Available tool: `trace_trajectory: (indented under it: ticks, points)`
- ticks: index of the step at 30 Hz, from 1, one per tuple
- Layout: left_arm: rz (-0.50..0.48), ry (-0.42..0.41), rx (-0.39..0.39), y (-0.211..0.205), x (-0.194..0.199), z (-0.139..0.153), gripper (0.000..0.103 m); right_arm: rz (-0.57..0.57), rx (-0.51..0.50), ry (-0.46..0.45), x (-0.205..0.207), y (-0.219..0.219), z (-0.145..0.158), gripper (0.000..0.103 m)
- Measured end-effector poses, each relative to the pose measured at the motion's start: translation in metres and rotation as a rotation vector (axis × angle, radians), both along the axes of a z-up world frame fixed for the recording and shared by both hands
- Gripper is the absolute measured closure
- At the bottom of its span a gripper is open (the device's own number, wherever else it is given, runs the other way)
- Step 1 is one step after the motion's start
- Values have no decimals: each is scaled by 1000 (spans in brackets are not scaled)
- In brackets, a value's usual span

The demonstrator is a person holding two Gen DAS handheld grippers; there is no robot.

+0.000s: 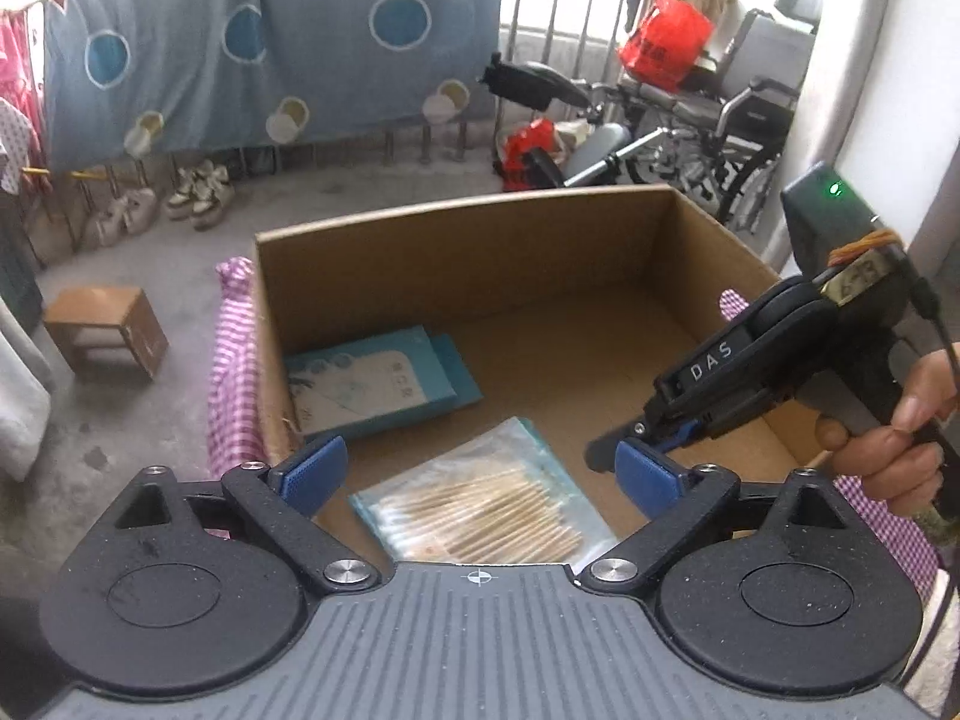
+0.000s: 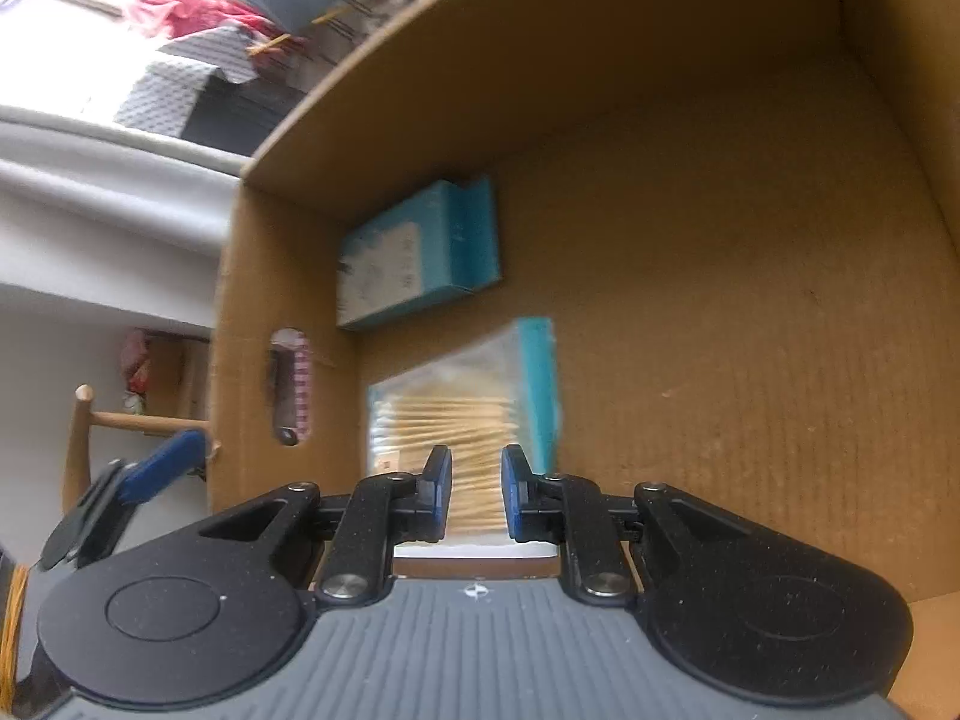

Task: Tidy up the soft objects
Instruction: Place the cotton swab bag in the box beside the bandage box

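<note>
The left claw point(image 1: 480, 474) gapes wide and empty above the swab bag point(image 1: 480, 510) in the box point(image 1: 456, 228), the right claw point(image 2: 477, 489) hangs nearly closed, empty, over it, blue packet point(image 1: 378, 384) beyond.

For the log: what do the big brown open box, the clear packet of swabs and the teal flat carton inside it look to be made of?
Big brown open box: corrugated cardboard, matte; fine ribbing shows on its floor in the right wrist view.
Clear packet of swabs: thin glossy plastic film, probably, with a teal strip along one edge; the sticks inside look like wood or bamboo.
Teal flat carton: printed paperboard, smooth, with crisp folded edges.
</note>
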State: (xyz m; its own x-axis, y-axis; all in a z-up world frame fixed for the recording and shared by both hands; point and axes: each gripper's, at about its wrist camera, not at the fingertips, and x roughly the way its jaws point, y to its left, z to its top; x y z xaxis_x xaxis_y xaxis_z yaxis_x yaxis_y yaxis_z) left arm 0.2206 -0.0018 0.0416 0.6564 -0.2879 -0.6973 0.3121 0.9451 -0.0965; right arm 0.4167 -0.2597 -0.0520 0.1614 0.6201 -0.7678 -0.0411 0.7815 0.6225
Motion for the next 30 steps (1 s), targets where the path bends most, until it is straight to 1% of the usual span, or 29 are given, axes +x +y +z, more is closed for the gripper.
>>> trace_trajectory:
  ticks: [4,6,7,8,10,12,15,16,17,18,22,27,30]
  points:
    - [29,-47,-5,10,-13,10,6,12,-36,7,1,5,-2,83]
    - [42,-70,-24,19,-24,15,4,33,-81,19,4,13,-3,80]
    - [49,-78,-33,22,-28,17,4,46,-107,29,9,16,-5,74]
    - [56,-88,-42,26,-33,18,4,58,-134,39,11,20,-7,66]
    - [67,-102,-59,33,-42,20,3,86,-191,65,15,27,-11,54]
    - [82,-112,-78,41,-50,20,3,134,-228,116,20,38,-17,54]
    - [106,-126,-110,51,-58,19,3,184,-251,193,24,53,-27,54]
    - [112,-129,-118,54,-59,19,3,187,-247,218,25,56,-30,52]
    - [120,-129,-126,57,-60,17,3,184,-234,233,26,60,-31,47]
    - [127,-128,-131,60,-61,15,3,179,-230,245,28,63,-30,45]
    - [149,-117,-154,70,-59,11,3,138,-176,270,30,72,-34,45]
    - [165,-102,-165,78,-58,4,3,58,-108,271,28,72,-36,45]
    - [168,-96,-180,82,-60,0,3,3,-99,248,30,67,-33,45]
